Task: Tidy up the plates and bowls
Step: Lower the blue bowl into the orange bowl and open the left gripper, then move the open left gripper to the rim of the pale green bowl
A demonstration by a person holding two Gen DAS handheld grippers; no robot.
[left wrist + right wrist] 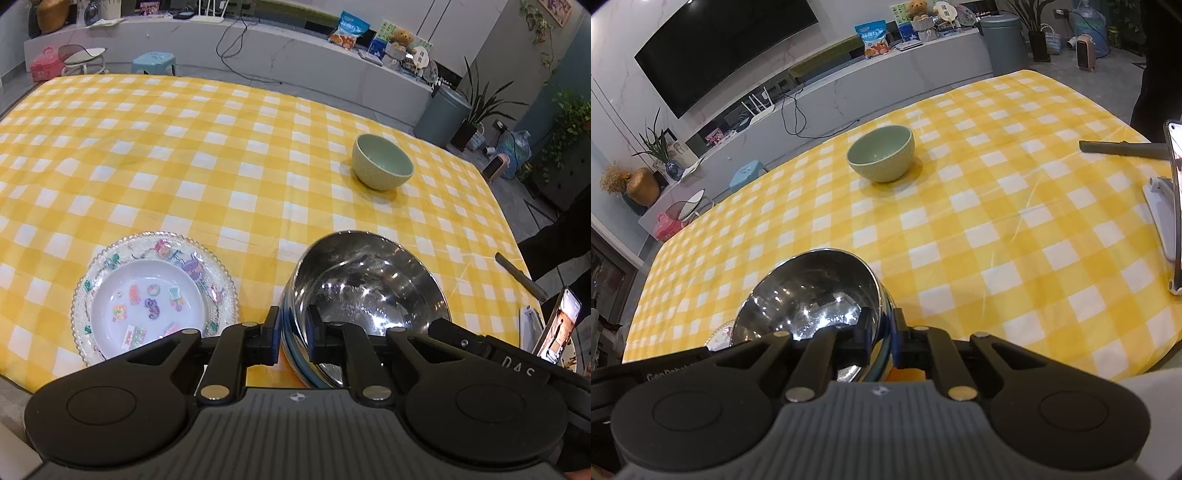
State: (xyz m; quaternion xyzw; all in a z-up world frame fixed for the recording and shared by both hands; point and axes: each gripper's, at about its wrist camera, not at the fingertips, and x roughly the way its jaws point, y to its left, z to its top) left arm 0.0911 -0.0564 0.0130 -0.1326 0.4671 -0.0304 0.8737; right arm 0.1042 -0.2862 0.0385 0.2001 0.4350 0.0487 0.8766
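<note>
Gripping the steel bowl (pixel 365 291) by opposite rims, left gripper (pixel 292 334) and right gripper (pixel 882 338) each pinch its wall between their fingers. It sits near the table's front edge, beside the plates. Lift level, both sides together. Count: one steel bowl, one glass plate (pixel 218 266), one white plate (pixel 147 304), one green bowl (pixel 382 162).

So the tabletop (pixel 221 155) has a yellow-and-white checked cloth; green bowl (pixel 382 161) sits far out on it; nearer, a clear beaded plate (pixel 155 295) with a sticker-covered white plate (pixel 147 308) stacked on top; phone stand (pixel 1161 206) at the right edge.
</note>
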